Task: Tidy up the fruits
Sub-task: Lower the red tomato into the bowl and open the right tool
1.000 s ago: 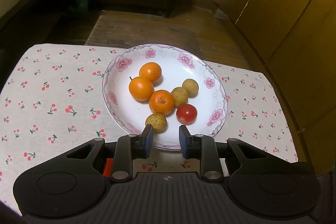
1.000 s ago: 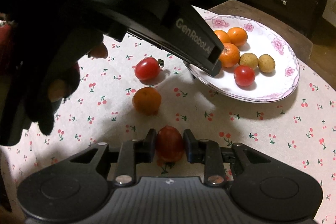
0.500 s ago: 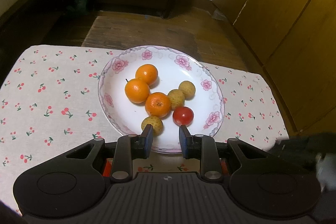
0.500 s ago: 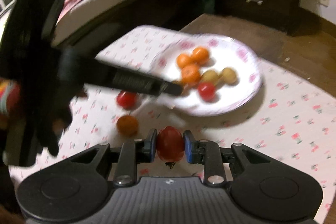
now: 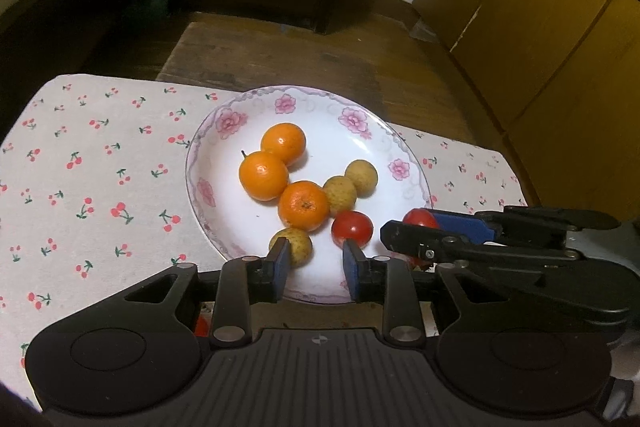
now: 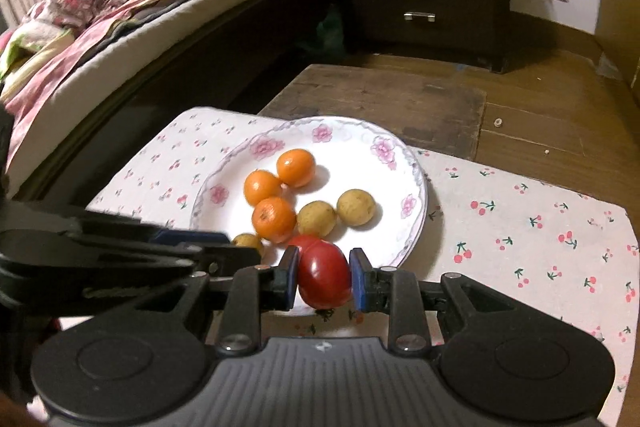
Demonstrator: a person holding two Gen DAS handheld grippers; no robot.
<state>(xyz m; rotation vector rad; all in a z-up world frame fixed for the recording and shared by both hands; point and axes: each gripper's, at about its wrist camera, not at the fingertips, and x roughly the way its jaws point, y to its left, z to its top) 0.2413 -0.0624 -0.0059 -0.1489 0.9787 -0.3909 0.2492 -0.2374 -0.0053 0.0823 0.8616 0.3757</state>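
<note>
Counter (image 5: pixel 100 187) under your hand-held grippers wears a white cherry-print cloth and carries a white round floral-rimmed plate (image 5: pixel 224 163). On that plate lie three oranges, three tan round fruits and one small red tomato (image 5: pixel 352 228). Your right hand-held gripper (image 6: pixel 324 277) clamps a larger red tomato (image 6: pixel 323 273) over the plate's near rim. Your left hand-held gripper (image 5: pixel 314 265) is narrow, jaws opening, nothing between them.

Right gripper (image 6: pixel 323 277) pitched downward, both blue pads (image 6: pixel 291 277) pressed against the sides of a red tomato (image 6: pixel 323 273) and gripping it. Left gripper (image 5: pixel 313 269) pitched downward too, jaws opening with a narrow gap and nothing between them. Right gripper's fingers (image 5: pixel 460 227) reaching in from the right, just beside the left gripper's tips.
</note>
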